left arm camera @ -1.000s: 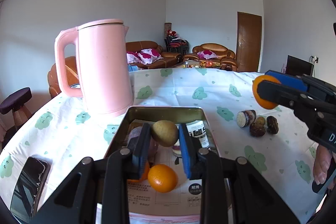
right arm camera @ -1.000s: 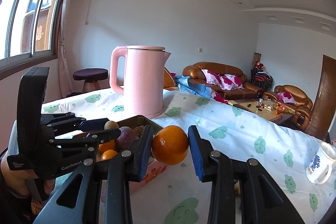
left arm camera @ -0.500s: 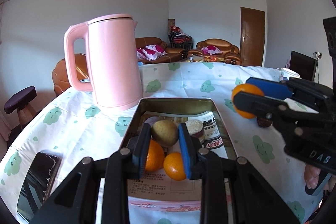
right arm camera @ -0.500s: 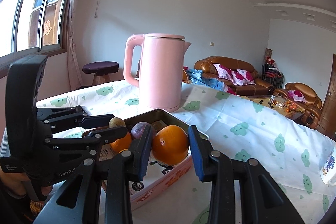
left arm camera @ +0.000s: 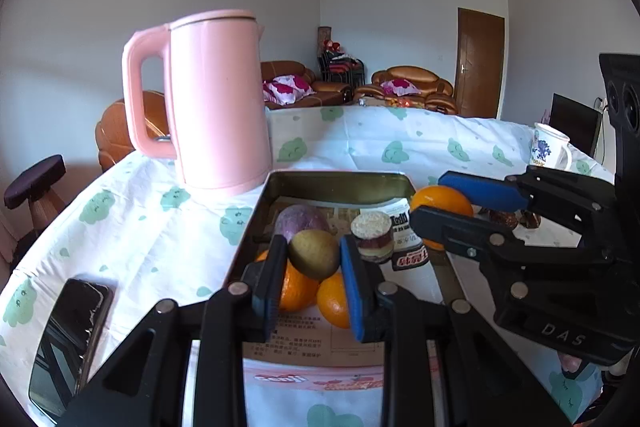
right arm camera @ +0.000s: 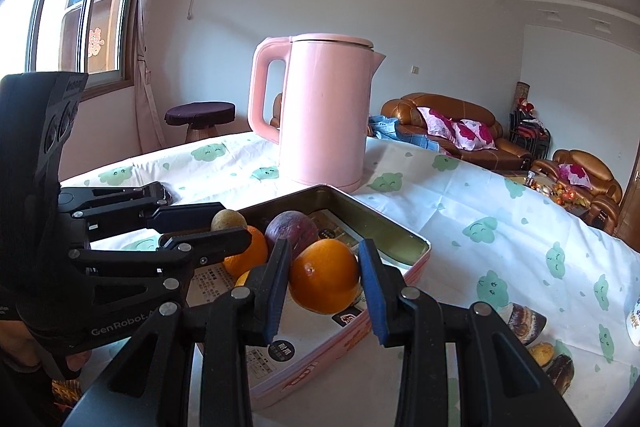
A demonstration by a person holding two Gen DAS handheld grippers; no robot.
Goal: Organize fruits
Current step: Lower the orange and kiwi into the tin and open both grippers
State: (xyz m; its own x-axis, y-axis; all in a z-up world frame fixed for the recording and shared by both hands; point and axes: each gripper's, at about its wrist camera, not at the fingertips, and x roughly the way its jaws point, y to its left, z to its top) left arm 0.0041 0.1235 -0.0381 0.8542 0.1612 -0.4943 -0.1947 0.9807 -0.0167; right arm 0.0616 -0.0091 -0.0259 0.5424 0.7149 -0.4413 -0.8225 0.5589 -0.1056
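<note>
The left gripper (left arm camera: 314, 259), marked "GenRobot", clamps a kiwi (left arm camera: 314, 254) above the tin (left arm camera: 340, 181); the right gripper (right arm camera: 324, 277), marked "DAS", clamps an orange (right arm camera: 323, 275).

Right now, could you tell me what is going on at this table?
A person is sorting fruit into a metal tin with two handheld grippers. The left gripper is shut on a brownish-green fruit above the tin, and the right gripper is shut on an orange at the tin's edge. Two oranges and a purple fruit lie inside. A pink kettle stands behind.
</note>
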